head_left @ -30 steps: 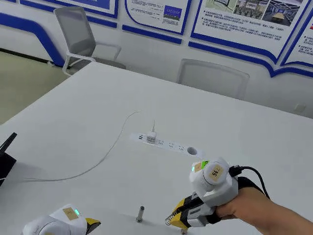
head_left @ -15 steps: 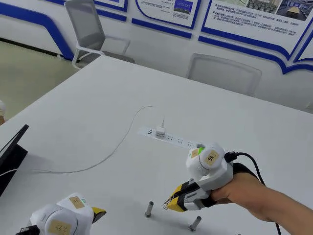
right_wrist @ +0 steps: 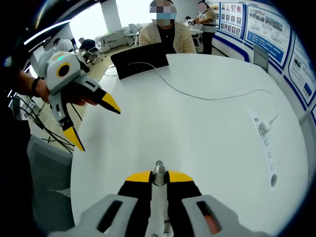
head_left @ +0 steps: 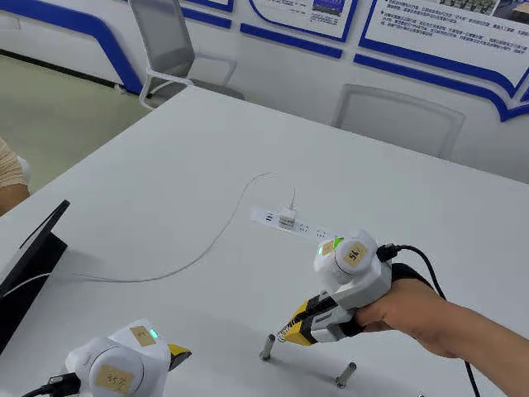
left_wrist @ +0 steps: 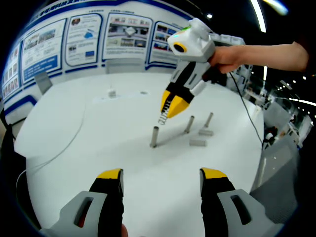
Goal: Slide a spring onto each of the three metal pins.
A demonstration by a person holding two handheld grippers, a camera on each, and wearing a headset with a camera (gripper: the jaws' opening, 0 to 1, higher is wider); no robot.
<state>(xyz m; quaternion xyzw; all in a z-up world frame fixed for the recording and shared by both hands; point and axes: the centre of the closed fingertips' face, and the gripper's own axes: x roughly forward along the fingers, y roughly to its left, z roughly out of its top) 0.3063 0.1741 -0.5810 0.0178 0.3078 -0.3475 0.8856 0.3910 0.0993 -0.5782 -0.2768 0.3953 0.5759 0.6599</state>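
Note:
Three metal pins stand upright on the white table; the nearest pin is bare, and a second pin and a third pin stand beyond it. My right gripper is shut on a spring, which sticks out past the jaw tips. The spring's free end hangs just above and beside the nearest pin's top. My left gripper is open and holds nothing, low at the near left.
Two small grey pieces lie by the far pins. A white power strip with a plug and a thin cable lies mid-table. A black screen stands at the left edge. Chairs line the far side.
The head camera has tilted down and right. My right gripper has brought the spring closer to the nearest pin. The left gripper stays open in about the same place.

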